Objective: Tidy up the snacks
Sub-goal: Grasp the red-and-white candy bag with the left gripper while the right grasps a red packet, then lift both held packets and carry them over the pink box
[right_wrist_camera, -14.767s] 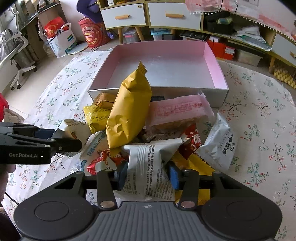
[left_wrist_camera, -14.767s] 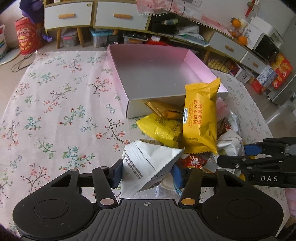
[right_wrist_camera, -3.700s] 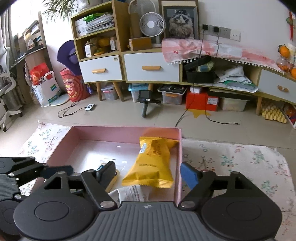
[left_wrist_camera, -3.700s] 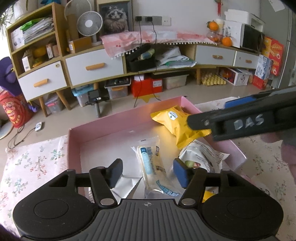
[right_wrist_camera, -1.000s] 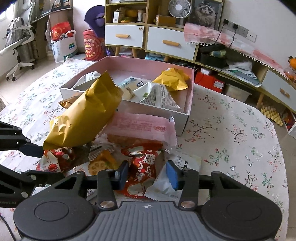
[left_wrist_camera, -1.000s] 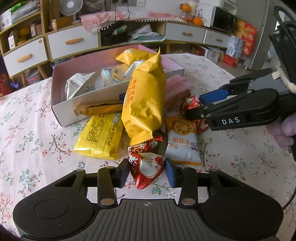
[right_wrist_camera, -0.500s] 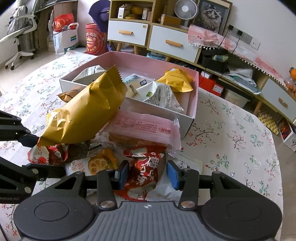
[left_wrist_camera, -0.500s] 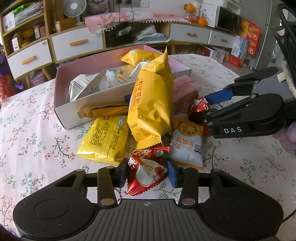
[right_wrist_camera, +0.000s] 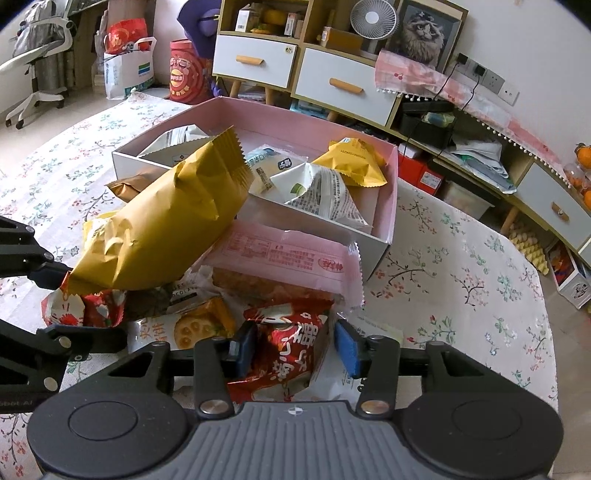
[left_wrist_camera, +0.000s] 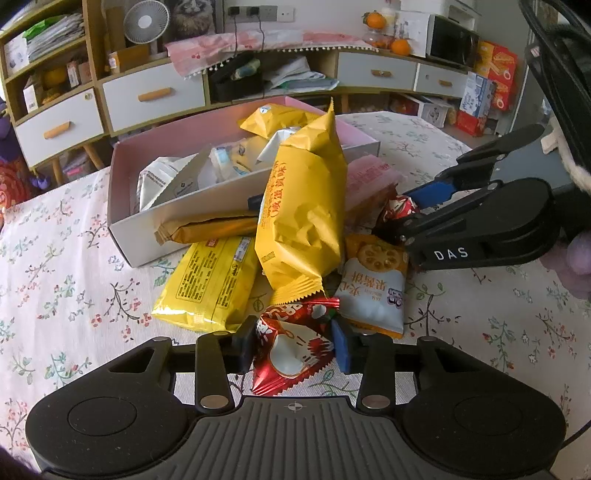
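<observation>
Snacks lie in two groups on the desk (left_wrist_camera: 66, 295): four packets inside the pink box (right_wrist_camera: 388, 206) and a pile just in front of it. In the box I count two white packets, one clear pouch and one yellow packet (right_wrist_camera: 354, 162). In the pile I can count seven: a big yellow bag (left_wrist_camera: 299, 218) leaning on the box wall, a flat yellow pack (left_wrist_camera: 210, 284), a brown bar (left_wrist_camera: 207, 229), a pink wafer pack (right_wrist_camera: 280, 258), a lotus chip packet (left_wrist_camera: 373, 291) and two red packets — there may be more underneath.

Left gripper (left_wrist_camera: 293, 343) has its jaws closing on one red packet (left_wrist_camera: 291, 350), and both pads touch its sides. Right gripper (right_wrist_camera: 291, 347) has its jaws closing on the other red packet (right_wrist_camera: 288, 350); the left pad presses it, the right pad looks just off it with a white packet's edge between.

The desk has a white cloth with small flowers. Behind stand low cabinets with white drawers (right_wrist_camera: 255, 59), a fan (right_wrist_camera: 373, 16), a cat picture (right_wrist_camera: 424, 33), oranges (left_wrist_camera: 399, 46) and a white chair (right_wrist_camera: 40, 40) at the left.
</observation>
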Motion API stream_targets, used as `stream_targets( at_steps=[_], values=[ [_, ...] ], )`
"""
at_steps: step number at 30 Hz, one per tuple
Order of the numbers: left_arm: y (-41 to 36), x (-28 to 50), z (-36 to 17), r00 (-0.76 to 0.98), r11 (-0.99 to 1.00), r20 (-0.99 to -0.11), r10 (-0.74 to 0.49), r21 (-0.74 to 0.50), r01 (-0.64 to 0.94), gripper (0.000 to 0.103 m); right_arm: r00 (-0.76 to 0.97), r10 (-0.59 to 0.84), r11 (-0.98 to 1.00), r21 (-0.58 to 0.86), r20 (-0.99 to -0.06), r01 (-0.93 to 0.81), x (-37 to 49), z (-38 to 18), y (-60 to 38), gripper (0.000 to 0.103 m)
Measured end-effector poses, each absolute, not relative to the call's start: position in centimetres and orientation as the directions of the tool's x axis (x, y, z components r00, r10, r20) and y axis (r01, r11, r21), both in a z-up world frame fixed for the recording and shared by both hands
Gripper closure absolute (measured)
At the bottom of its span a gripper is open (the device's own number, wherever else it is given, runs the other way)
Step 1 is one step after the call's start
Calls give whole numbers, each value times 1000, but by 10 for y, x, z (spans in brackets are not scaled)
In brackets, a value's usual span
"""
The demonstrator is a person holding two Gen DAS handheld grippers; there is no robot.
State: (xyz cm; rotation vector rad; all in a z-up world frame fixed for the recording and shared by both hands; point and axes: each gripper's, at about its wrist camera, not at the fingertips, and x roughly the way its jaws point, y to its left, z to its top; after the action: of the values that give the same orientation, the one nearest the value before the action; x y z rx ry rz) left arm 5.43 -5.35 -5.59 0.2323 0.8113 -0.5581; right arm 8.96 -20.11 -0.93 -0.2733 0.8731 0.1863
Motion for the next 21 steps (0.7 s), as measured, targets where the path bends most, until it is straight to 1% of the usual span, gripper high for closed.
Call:
stream_targets(
  at_steps=[1,3,4,5,10,21],
  values=[
    [-54,54,-55,553,831,-741,-381,-12,556,65,622,52,952,-150,-781,-268,91,-8,-201,88],
    [-54,54,-53,542,827,-745,-388,-22,562,66,600,61,957,-123,-797,-261,93,-7,-202,95],
    [-54,54,-52,536,824,-747,-392,-27,565,66,595,62,960,-116,-801,-255,93,-7,-203,95],
    [-54,54,-50,532,822,-749,-394,-29,568,69,591,63,961,-111,-804,-253,94,-6,-203,95],
    [-52,52,-42,509,812,-763,-398,-36,582,70,584,73,965,-90,-808,-245,93,1,-206,97],
    [-39,41,-27,488,800,-773,-406,-43,599,70,595,92,969,-65,-798,-238,87,22,-208,98]
  ],
)
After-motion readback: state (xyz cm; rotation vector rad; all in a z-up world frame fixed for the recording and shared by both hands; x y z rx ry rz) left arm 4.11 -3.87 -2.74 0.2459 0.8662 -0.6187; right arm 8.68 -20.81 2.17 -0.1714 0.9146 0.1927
